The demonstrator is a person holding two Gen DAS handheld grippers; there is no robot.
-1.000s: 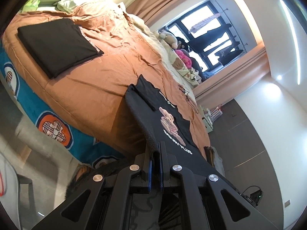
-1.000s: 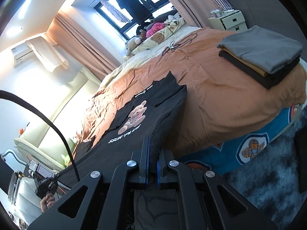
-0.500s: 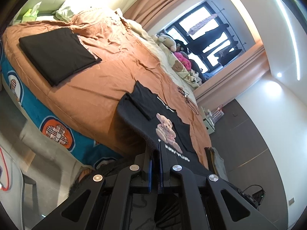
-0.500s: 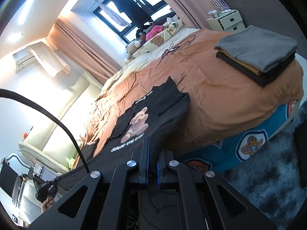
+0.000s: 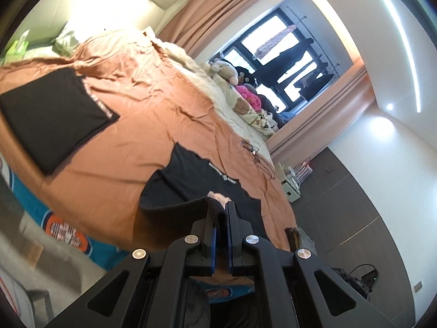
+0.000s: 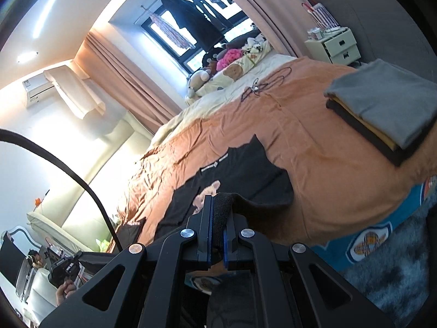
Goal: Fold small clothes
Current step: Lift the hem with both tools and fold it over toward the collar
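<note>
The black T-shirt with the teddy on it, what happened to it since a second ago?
Both hand-held grippers, left and right, lifted the black T-shirt's bottom hem and carried it up the bed toward the collar, so the fold now covers most of the teddy print. Neither let go. The folded black piece and the stack of folded clothes stayed put.

Bed: T-shirt spread at its near edge. Folded garment lies on the bed, well left of the T-shirt. Stack of folded clothes on the bed, well right. Plush toys at the far side, below the window.
</note>
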